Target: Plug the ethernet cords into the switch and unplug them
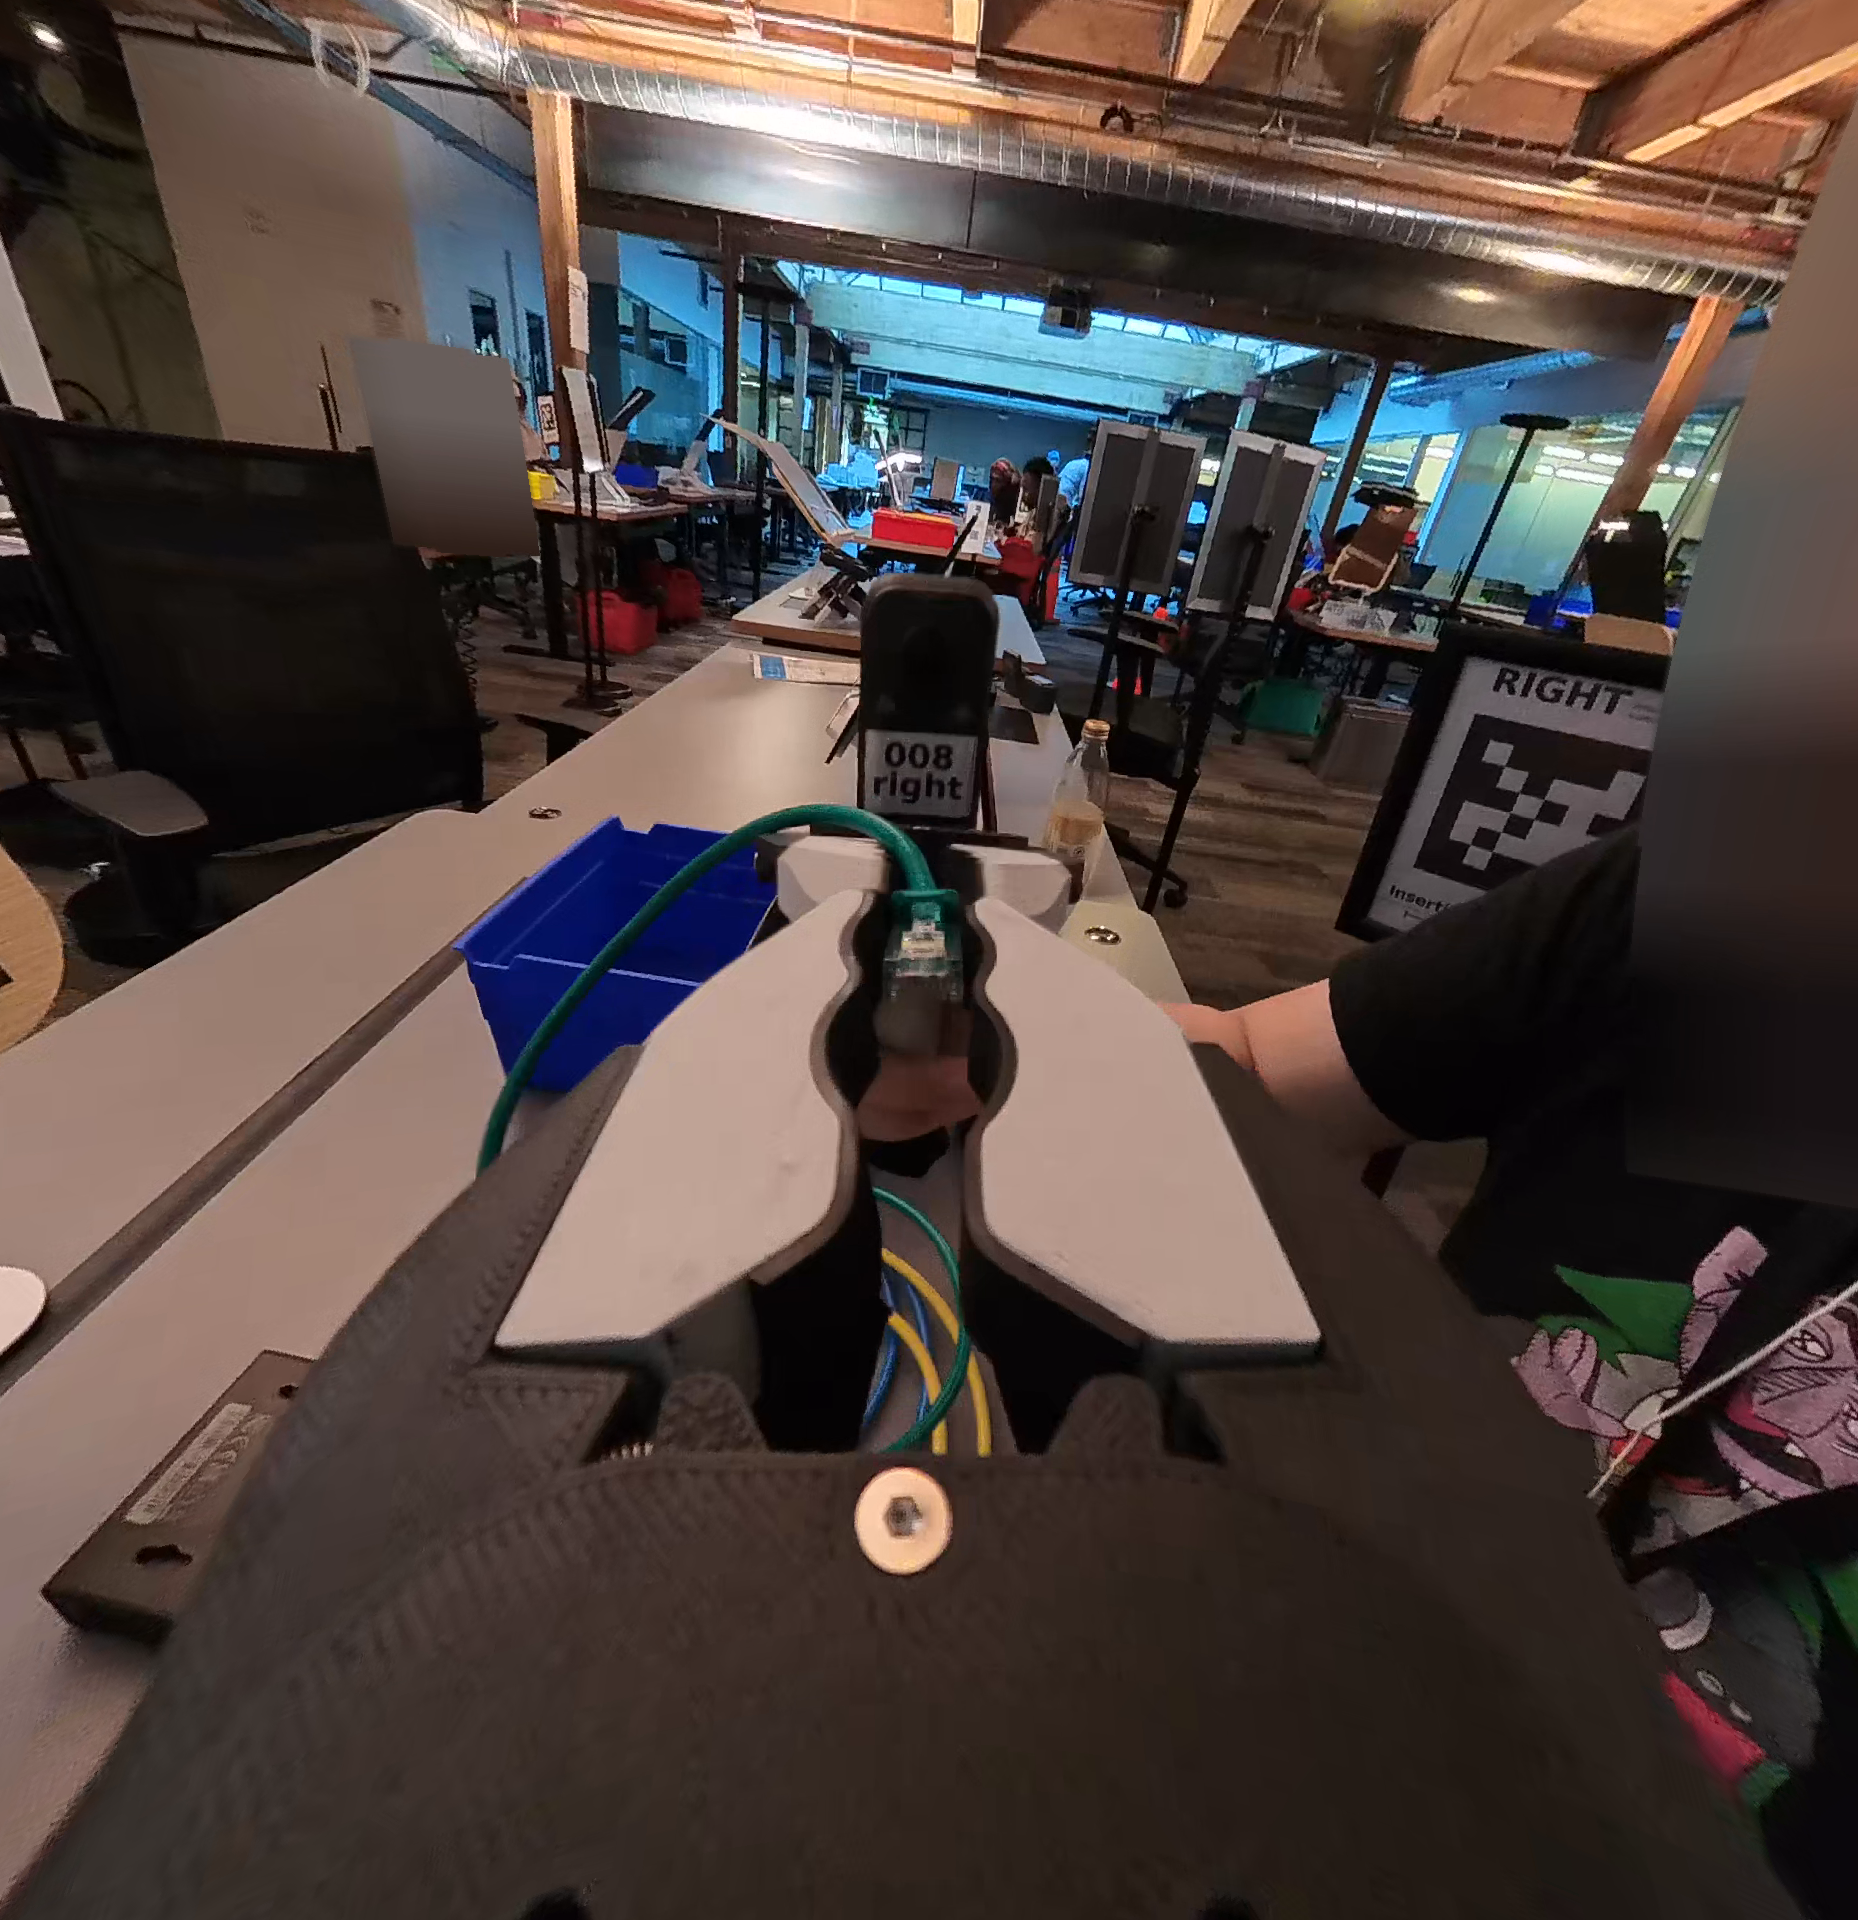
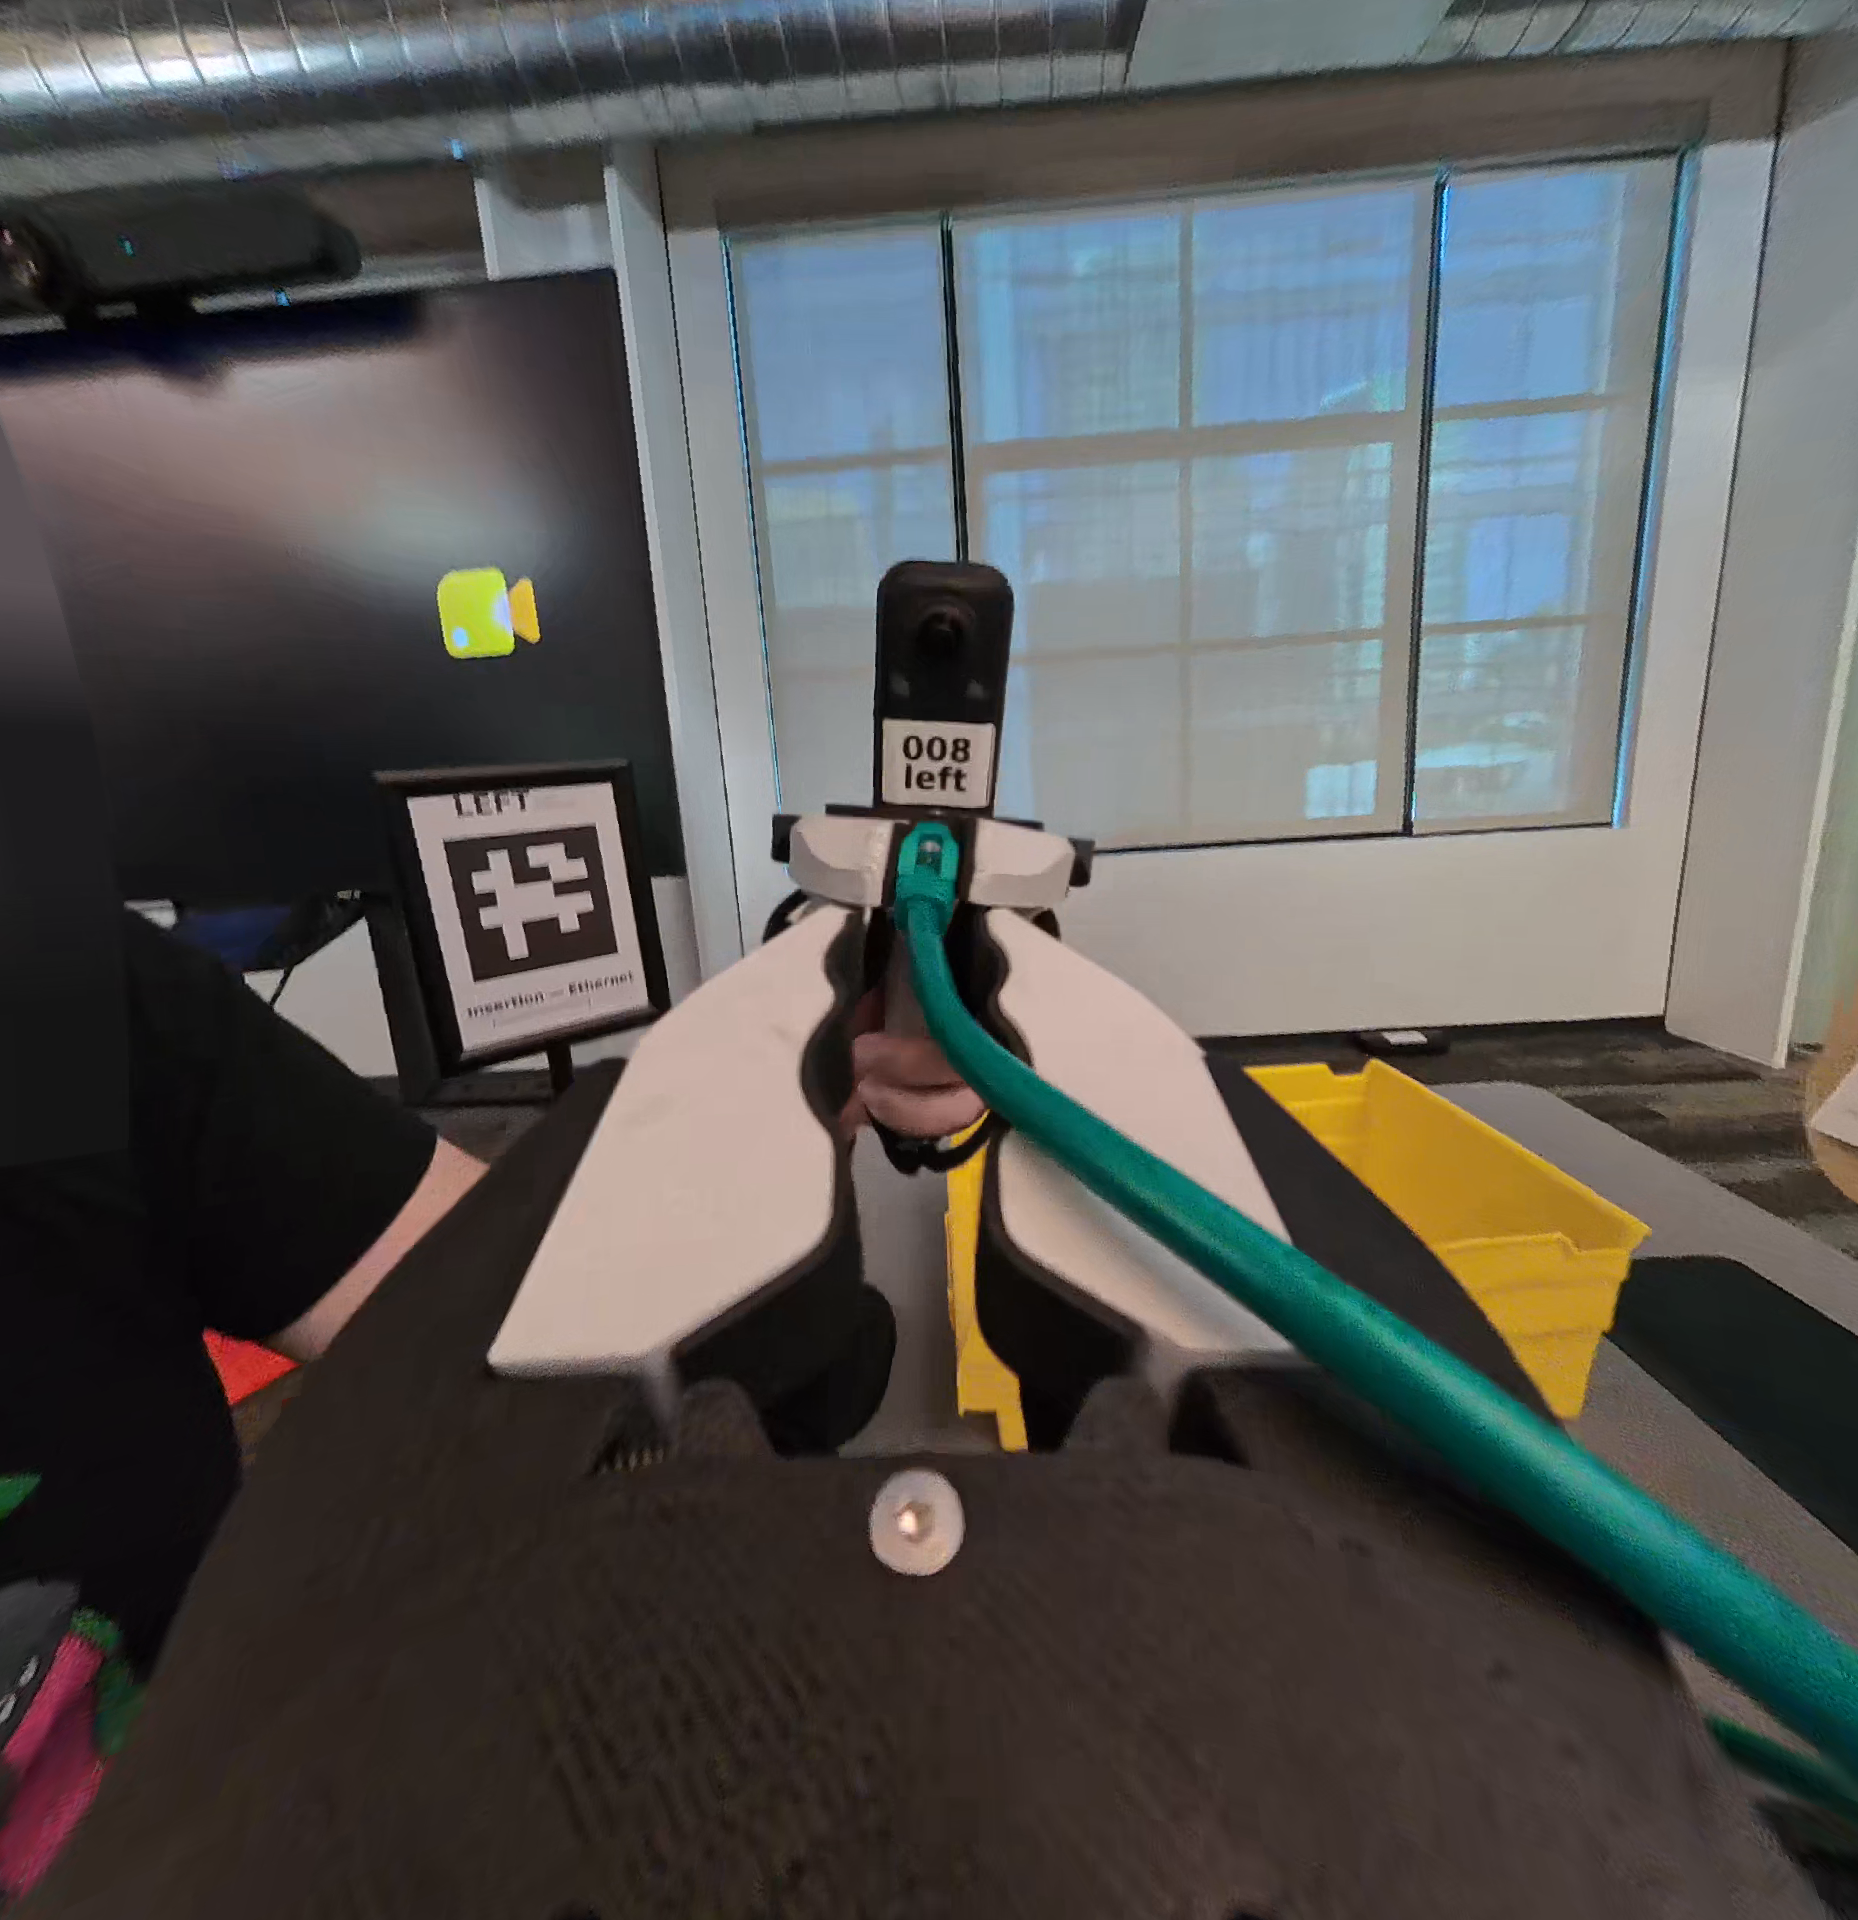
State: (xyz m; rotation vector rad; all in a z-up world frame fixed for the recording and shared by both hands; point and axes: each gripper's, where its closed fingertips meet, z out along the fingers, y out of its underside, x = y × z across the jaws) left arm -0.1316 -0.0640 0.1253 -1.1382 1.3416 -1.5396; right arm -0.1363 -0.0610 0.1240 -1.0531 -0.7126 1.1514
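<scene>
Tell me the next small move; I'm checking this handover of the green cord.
Probably close the right tongs on the green cord behind its plug: the plug points back into the left tongs, which hold it, so only the right could insert it.

The left gripper (image 1: 920, 935) occupies the lower centre of the frame. Its grey fingers (image 1: 738, 1101) converge near the tips on the clear plug (image 1: 920, 951) of a green ethernet cord (image 1: 634, 935). The cord arcs from the plug toward the upper left, then descends at left of centre. The right gripper (image 1: 920, 862) faces the camera directly above the plug, tip to tip. A blue bin (image 1: 592, 966) sits on the grey counter (image 1: 229, 1039) at left of centre. A black switch (image 1: 177, 1496) lies flat at lower left. Yellow, blue and green cords (image 1: 925, 1351) show between the finger bases. A person's forearm (image 1: 1278, 1049) enters at right.
</scene>
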